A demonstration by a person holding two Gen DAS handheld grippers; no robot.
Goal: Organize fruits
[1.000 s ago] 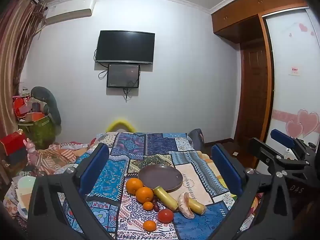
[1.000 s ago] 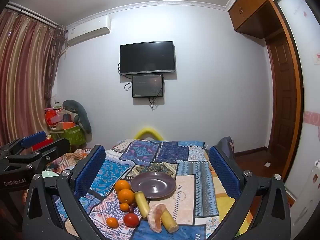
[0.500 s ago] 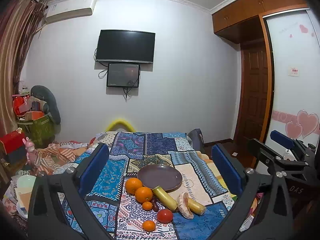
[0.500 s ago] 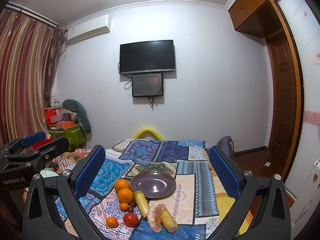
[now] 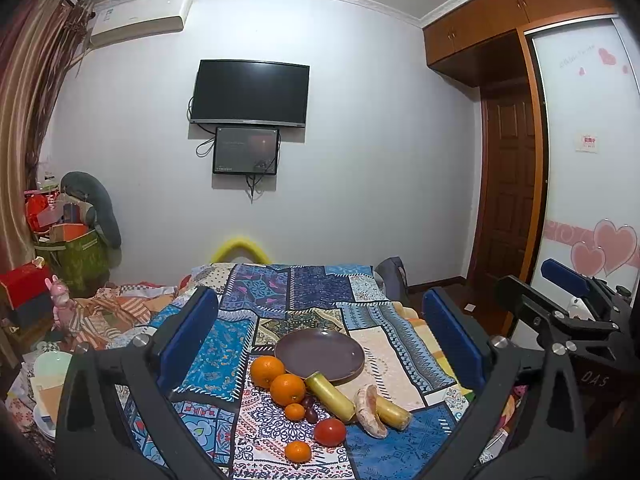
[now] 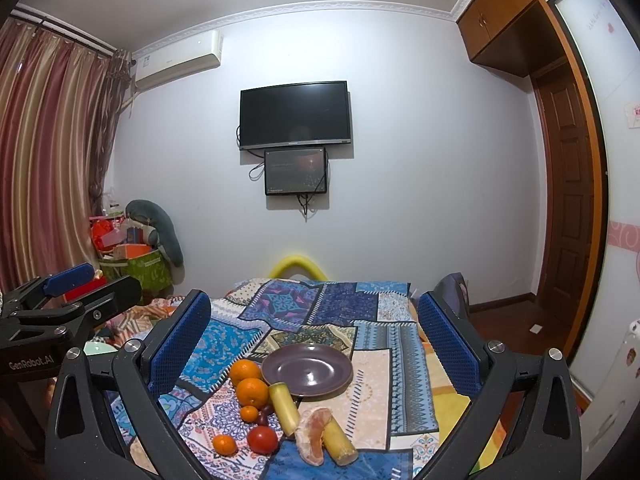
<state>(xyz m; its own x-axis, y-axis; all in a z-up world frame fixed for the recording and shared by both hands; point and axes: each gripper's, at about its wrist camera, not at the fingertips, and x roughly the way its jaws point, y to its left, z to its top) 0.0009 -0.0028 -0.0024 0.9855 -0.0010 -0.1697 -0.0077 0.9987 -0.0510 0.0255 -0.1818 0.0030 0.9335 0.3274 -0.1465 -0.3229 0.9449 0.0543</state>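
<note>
A purple plate (image 5: 320, 354) (image 6: 307, 369) lies empty on a patchwork cloth. In front of it lie two oranges (image 5: 287, 389) (image 6: 251, 391), two small tangerines (image 5: 298, 451) (image 6: 224, 445), a red tomato (image 5: 329, 432) (image 6: 262, 439), dark grapes (image 5: 309, 408), two yellow-green stalk pieces (image 5: 330, 395) (image 6: 284, 404) and a peeled citrus piece (image 5: 370, 404) (image 6: 314, 436). My left gripper (image 5: 320, 336) is open and empty, held above the fruit. My right gripper (image 6: 314, 332) is open and empty too.
The cloth covers a table (image 5: 276, 288) that ends at a white wall with a TV (image 5: 250, 94). Clutter and boxes (image 5: 60, 248) stand at the left, a wooden door (image 5: 510, 204) at the right. The other gripper shows at each view's edge.
Both views have shifted only slightly. Nothing on the table has moved.
</note>
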